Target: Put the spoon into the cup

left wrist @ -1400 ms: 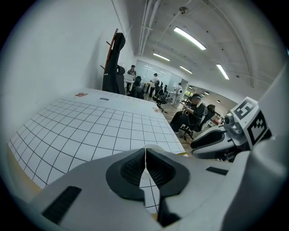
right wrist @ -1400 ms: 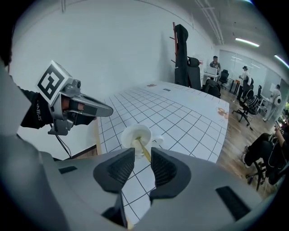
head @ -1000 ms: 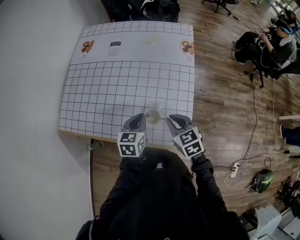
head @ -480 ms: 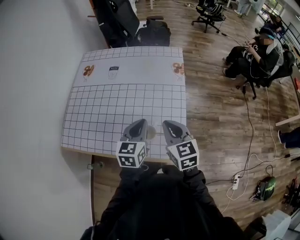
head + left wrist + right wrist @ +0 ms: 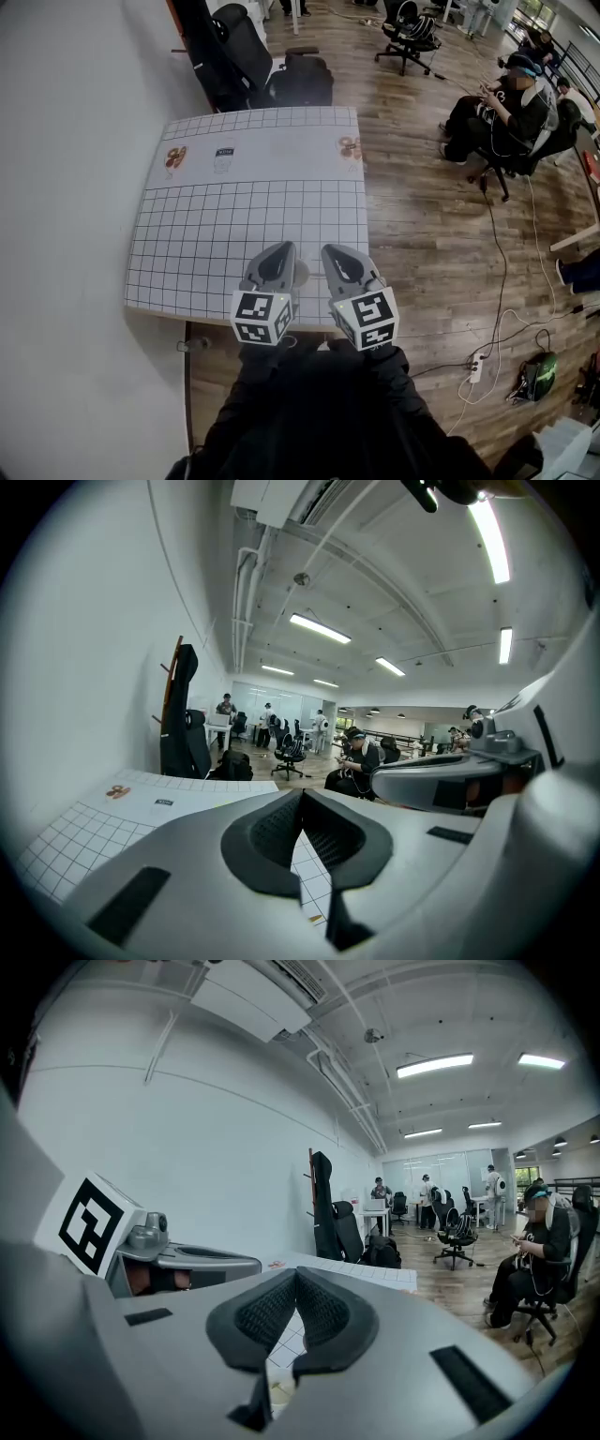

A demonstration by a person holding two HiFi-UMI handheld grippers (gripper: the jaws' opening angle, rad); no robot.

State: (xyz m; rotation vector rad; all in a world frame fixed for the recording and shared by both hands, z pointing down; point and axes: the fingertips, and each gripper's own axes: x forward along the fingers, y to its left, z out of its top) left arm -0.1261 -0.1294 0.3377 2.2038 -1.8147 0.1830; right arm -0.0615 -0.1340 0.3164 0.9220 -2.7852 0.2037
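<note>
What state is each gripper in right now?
Left gripper: shut, nothing between its jaws.
Right gripper: shut, nothing between its jaws.

You can see only a sliver of your cup (image 5: 301, 273): a pale, translucent curve in the lower middle of the head view, standing near the front edge of the gridded tabletop (image 5: 234, 225); the rest of it is covered. Its upright pose and its contents cannot be told from that sliver. The spoon cannot be made out in any view.
</note>
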